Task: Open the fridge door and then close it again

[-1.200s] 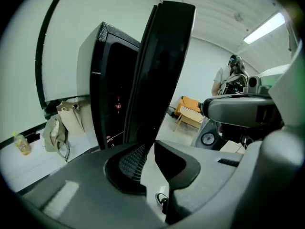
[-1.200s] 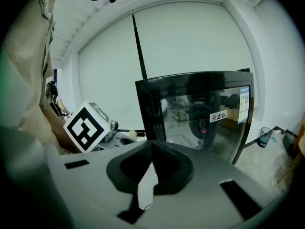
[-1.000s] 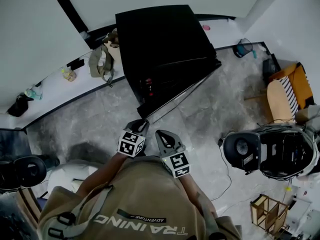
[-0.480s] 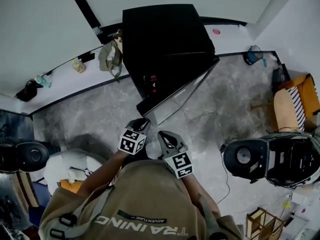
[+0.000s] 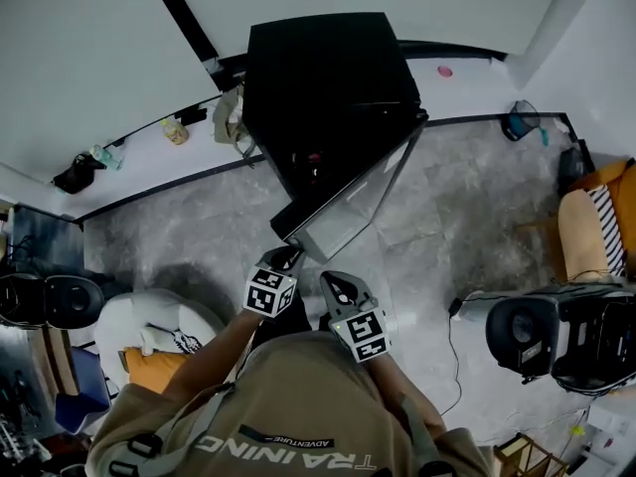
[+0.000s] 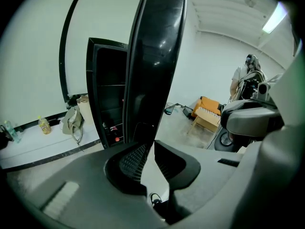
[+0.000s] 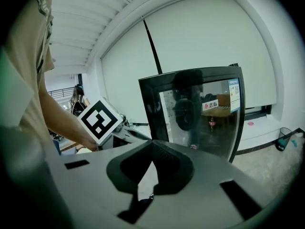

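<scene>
Two small things have changed in the last second. First, the person has shifted a little, so the fridge (image 5: pixel 328 78) now sits more in the middle of the head view. Second, the door (image 5: pixel 348 202) seems to stand slightly wider from the fridge front than before, though I am not sure of it. It is open by a wide angle, hinged at the right, with its free edge swung out toward the person.

The left gripper (image 5: pixel 285 257) stays at that free edge. Its fingers (image 6: pixel 128 159) are together at the tips with nothing between them. The door edge rises just beyond the tips, and I cannot tell if they touch it. The right gripper (image 5: pixel 334 286) hangs just beside the left one. Its fingers (image 7: pixel 167 165) are also together and empty, and the door stands well ahead of them.

My judgement is that the opening is done or nearly done, and the closing comes next. For that, the left fingers must push the edge back toward the fridge.
</scene>
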### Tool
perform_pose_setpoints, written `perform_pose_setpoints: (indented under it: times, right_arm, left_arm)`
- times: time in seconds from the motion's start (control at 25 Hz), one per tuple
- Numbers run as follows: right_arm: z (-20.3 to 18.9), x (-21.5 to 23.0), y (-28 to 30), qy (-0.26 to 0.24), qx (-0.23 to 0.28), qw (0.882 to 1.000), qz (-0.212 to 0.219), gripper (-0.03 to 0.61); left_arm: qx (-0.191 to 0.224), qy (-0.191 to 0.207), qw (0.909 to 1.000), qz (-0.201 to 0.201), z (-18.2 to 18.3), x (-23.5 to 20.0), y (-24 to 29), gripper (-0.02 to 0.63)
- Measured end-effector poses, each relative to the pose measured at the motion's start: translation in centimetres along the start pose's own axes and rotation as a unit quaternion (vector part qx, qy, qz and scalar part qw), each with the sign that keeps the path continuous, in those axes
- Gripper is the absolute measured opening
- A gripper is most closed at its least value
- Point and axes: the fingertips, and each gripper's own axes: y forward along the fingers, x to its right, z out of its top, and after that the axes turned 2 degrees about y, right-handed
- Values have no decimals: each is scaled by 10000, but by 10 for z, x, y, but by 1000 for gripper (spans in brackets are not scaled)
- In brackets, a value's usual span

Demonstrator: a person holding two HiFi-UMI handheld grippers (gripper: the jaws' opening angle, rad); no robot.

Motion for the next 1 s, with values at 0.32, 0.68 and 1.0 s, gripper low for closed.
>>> perform_pose_setpoints:
  times: [0.32,0.68,1.0]
  right_arm:
    - [-5,-1,4,19,-181,9998,-33,-5]
    - [-5,-9,-7,70,-263,9980,-574,-5]
    - [6,-15,-6,85,-297,9934,-1105,-5]
  left_arm:
    - [-79,-4,9999,-66,0,11,1,44]
    - [79,108,9994,-319,-9,9,4,43]
    - [281,110,9979,-573,-2,10,2,41]
